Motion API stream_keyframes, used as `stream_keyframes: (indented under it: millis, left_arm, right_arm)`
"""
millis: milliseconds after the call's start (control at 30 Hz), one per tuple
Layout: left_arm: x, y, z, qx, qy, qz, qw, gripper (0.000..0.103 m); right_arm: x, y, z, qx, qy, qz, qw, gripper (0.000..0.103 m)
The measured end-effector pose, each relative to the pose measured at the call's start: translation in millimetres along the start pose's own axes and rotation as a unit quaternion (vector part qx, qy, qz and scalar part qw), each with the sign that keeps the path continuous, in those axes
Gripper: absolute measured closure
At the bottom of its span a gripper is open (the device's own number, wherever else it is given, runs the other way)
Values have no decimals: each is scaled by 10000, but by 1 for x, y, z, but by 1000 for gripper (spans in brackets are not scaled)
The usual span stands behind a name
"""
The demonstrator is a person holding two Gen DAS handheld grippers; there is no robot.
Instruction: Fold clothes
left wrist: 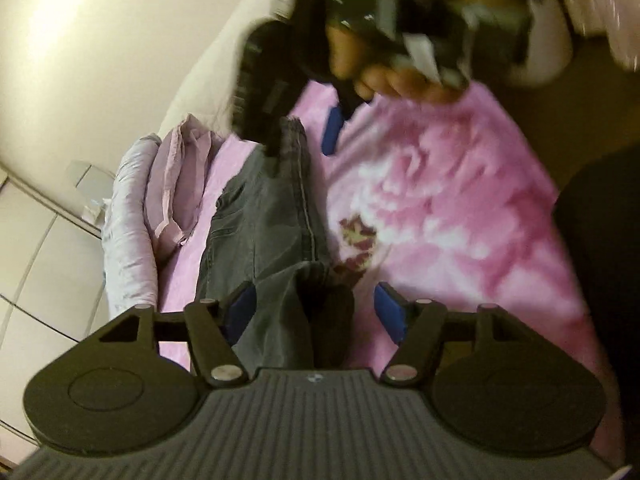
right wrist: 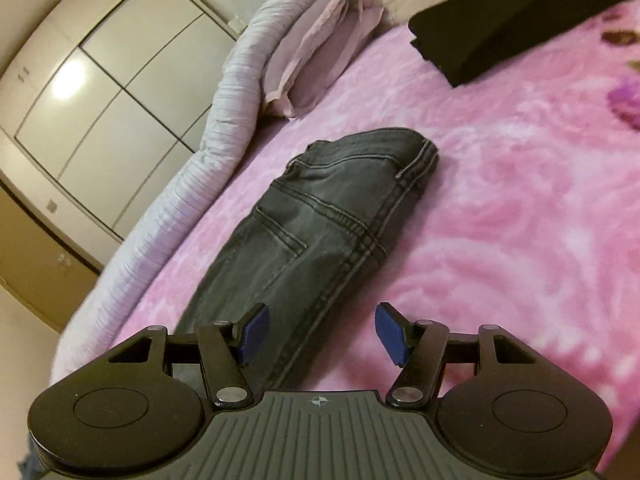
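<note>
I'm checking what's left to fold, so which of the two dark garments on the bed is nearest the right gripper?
The grey jeans, lying lengthwise right in front of the right gripper. The black folded garment sits far off near the head of the bed.

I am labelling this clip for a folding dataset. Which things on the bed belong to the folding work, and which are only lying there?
Belongs to the job:
- grey jeans, lying lengthwise on the bed
- left gripper, open over the jeans
- right gripper, open

Just lying about:
- folded black garment
- lilac pillow
- rolled pale duvet
- pink blanket, the work surface
</note>
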State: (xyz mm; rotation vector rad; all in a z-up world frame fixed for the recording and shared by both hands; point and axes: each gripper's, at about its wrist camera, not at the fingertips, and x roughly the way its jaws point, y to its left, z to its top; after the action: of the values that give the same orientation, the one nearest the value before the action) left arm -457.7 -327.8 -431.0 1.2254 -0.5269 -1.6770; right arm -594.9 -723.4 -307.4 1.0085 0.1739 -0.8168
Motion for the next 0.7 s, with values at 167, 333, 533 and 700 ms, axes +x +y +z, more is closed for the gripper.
stream_keyframes:
  millis: [167,333,533,700]
  left_arm:
    - [-10,17,-13,-479,-257,-39,9985,98]
    - [-28,23,-22,-730,-488,-370,9954,101]
    - [-25,9,-19,-538,-393,-624,9958,101]
    - [-51,14,-24,-743,-310,-659,9946,96]
  right_arm:
    - [19,-17,21,611,-223,-35,9979,39]
    - [42,-39,52,1215,-496,-219,9911,65]
    - [56,-42,74,696,-160,-308,9970,70]
    - [23,-23,56,479,-306,-652,9963,50]
